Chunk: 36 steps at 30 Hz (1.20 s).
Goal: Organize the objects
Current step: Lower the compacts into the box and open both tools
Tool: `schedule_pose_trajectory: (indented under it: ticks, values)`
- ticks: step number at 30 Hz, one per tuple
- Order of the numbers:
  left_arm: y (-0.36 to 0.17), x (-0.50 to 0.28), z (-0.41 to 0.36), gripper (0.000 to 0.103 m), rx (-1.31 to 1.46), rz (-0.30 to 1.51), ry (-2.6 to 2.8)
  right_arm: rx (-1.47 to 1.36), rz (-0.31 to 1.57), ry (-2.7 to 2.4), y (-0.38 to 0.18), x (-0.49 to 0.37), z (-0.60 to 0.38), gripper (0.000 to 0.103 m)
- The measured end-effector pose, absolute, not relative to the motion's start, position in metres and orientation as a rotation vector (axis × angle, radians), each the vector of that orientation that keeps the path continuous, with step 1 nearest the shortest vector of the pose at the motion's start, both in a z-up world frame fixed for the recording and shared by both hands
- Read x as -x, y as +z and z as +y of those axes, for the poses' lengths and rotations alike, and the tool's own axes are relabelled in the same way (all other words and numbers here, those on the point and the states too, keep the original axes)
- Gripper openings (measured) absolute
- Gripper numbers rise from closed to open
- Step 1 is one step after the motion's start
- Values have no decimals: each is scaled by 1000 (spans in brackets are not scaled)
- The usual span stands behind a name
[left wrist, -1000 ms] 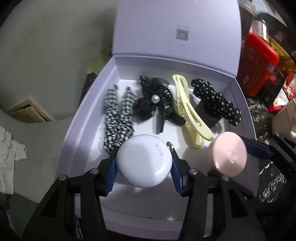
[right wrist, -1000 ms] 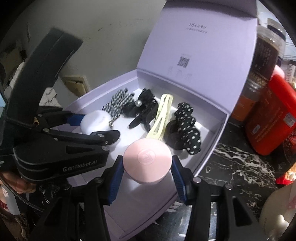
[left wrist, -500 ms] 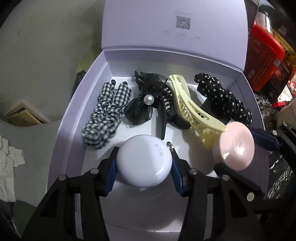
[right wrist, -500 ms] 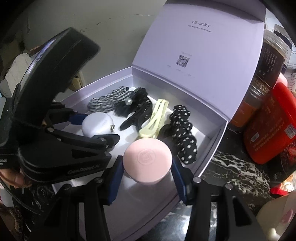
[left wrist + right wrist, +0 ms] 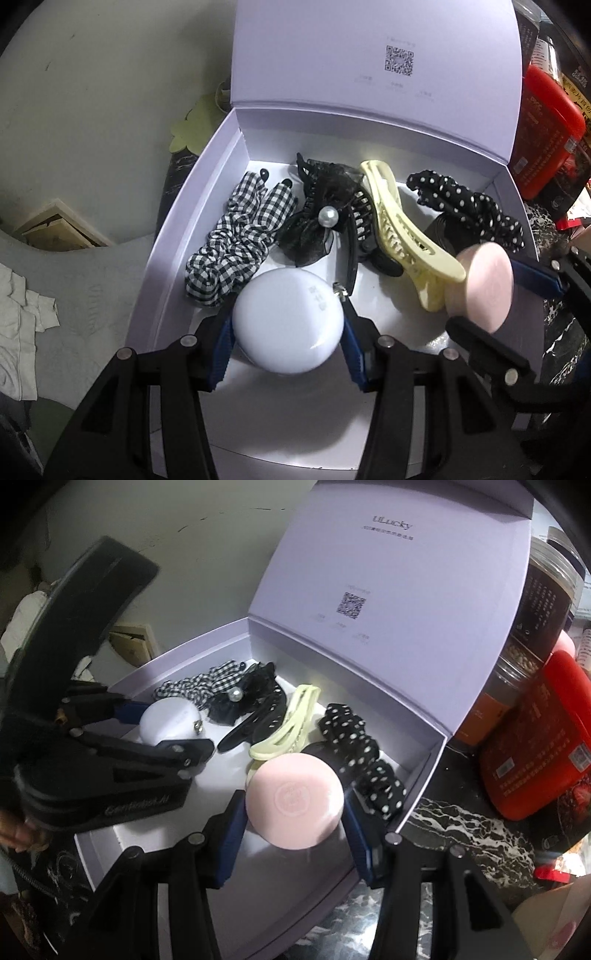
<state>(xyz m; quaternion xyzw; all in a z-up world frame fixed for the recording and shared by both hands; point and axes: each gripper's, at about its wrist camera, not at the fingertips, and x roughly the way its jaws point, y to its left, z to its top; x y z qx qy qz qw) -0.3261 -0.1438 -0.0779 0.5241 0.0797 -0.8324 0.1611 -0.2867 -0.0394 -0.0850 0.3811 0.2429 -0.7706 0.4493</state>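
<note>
My left gripper (image 5: pixel 288 325) is shut on a round white compact (image 5: pixel 288 319) over the front left of the open lavender box (image 5: pixel 177 236). My right gripper (image 5: pixel 293 814) is shut on a round pink compact (image 5: pixel 295 806) over the box's front right; it also shows in the left wrist view (image 5: pixel 480 290). The white compact shows in the right wrist view (image 5: pixel 170 720). In the box lie a checked scrunchie (image 5: pixel 236 240), a black bow clip with a pearl (image 5: pixel 321 221), a pale yellow claw clip (image 5: pixel 402 232) and a black polka-dot scrunchie (image 5: pixel 469 210).
The box lid (image 5: pixel 373 66) stands upright at the back. Red containers (image 5: pixel 535 746) and a dark jar (image 5: pixel 535 602) stand right of the box on a black marble counter (image 5: pixel 461 823). A pale wall lies to the left.
Both grippers have moved forward and lower into the box with their compacts, nearer the hair accessories. The pink compact now sits right by the yellow clip's end.
</note>
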Motion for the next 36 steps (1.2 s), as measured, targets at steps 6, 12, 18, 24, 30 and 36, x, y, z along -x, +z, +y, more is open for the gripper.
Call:
schedule_pose_trajectory:
  ticks: [6, 12, 18, 24, 30, 36]
  values:
    - [-79, 328, -143, 49, -1499, 229, -2377, -929, 614, -1835, -89, 271, -44, 52]
    - [-81, 332, -139, 49, -1512, 208, -2360, -931, 651, -1829, -92, 260, -50, 52]
    - [-83, 336, -136, 49, -1517, 198, -2350, -927, 650, -1842, -91, 253, -50, 52]
    - [-83, 341, -130, 50, -1515, 165, -2343, -917, 675, -1849, -90, 242, -52, 53]
    - [-84, 348, -124, 52, -1515, 143, -2325, -923, 670, -1860, -84, 237, -48, 60]
    - [-77, 350, -118, 53, -1490, 145, -2342, -910, 642, -1875, -69, 231, -40, 60]
